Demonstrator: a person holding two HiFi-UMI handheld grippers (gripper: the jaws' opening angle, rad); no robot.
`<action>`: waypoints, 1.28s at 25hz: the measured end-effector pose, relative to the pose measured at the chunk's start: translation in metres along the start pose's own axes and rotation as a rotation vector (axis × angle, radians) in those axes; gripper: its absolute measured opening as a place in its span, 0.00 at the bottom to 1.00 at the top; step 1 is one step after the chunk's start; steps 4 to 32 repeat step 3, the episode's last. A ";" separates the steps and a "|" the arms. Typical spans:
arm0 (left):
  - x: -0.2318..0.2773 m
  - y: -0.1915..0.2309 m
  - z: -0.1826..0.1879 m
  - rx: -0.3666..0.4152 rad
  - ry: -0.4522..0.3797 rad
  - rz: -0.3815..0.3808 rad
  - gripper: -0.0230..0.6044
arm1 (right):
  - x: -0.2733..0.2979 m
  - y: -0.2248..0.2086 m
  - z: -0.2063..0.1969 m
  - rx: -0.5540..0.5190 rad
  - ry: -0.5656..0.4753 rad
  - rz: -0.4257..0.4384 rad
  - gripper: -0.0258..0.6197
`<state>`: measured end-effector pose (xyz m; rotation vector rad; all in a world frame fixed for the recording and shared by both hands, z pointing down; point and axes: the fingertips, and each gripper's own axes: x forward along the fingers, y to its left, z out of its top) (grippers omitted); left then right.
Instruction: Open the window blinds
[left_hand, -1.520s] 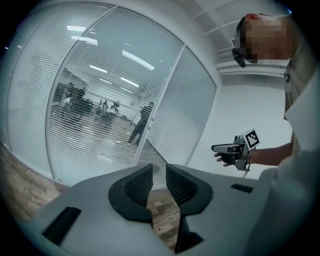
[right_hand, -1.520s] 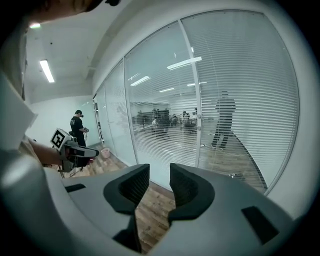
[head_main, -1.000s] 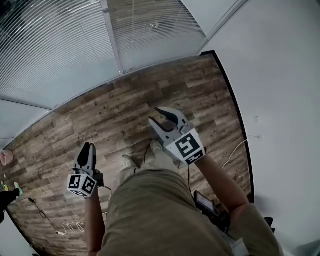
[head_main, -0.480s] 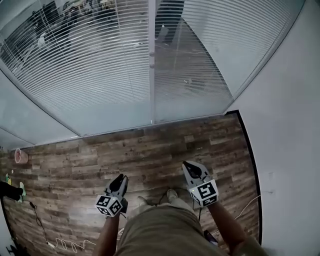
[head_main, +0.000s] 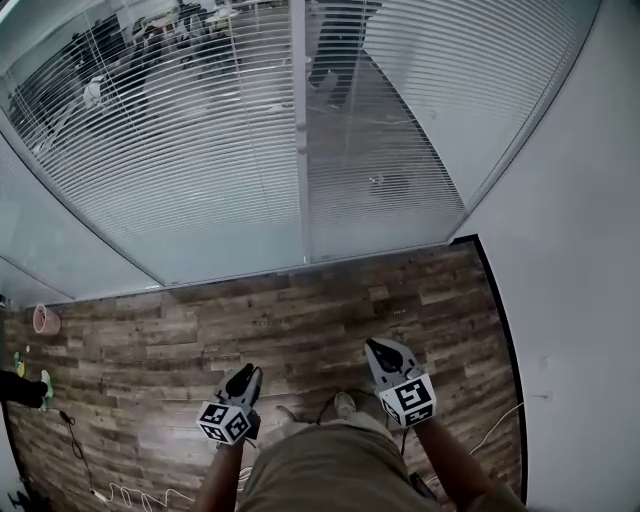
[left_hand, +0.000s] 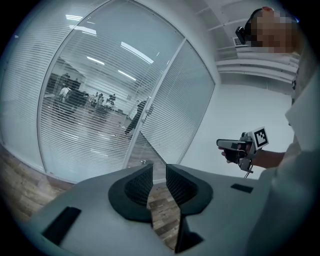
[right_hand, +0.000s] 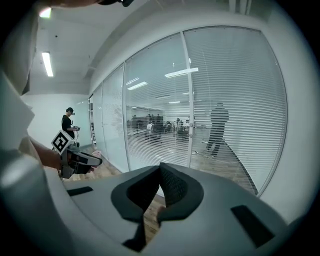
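White slatted blinds (head_main: 190, 160) hang lowered behind the glass wall and fill the upper half of the head view. They also show in the left gripper view as blinds (left_hand: 95, 120) and in the right gripper view as blinds (right_hand: 230, 100). Both grippers are low in the picture, well short of the glass, over the wood floor. My left gripper (head_main: 244, 374) has a narrow gap between its pads and holds nothing; its own view shows floor through that gap at the left gripper (left_hand: 159, 172). My right gripper (head_main: 379, 347) is shut and empty, its pads meeting at the right gripper (right_hand: 160, 167).
A white frame post (head_main: 300, 130) splits the glass wall. A plain white wall (head_main: 580, 300) closes the right side. A pink pot (head_main: 45, 318) stands at the far left by the glass, and cables (head_main: 130, 490) lie on the floor near my feet. Several people move behind the glass.
The right jaws stood open a second ago and are shut now. The head view has tilted up, so the blinds fill more of it and both grippers sit lower.
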<state>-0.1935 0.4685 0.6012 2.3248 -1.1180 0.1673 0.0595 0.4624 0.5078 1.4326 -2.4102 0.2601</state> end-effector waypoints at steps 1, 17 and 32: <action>0.000 -0.003 -0.002 0.000 0.003 0.002 0.16 | -0.003 -0.001 0.000 0.015 -0.007 0.003 0.04; 0.000 -0.009 -0.006 -0.001 0.008 0.007 0.16 | -0.008 -0.005 0.001 0.052 -0.021 0.009 0.04; 0.000 -0.009 -0.006 -0.001 0.008 0.007 0.16 | -0.008 -0.005 0.001 0.052 -0.021 0.009 0.04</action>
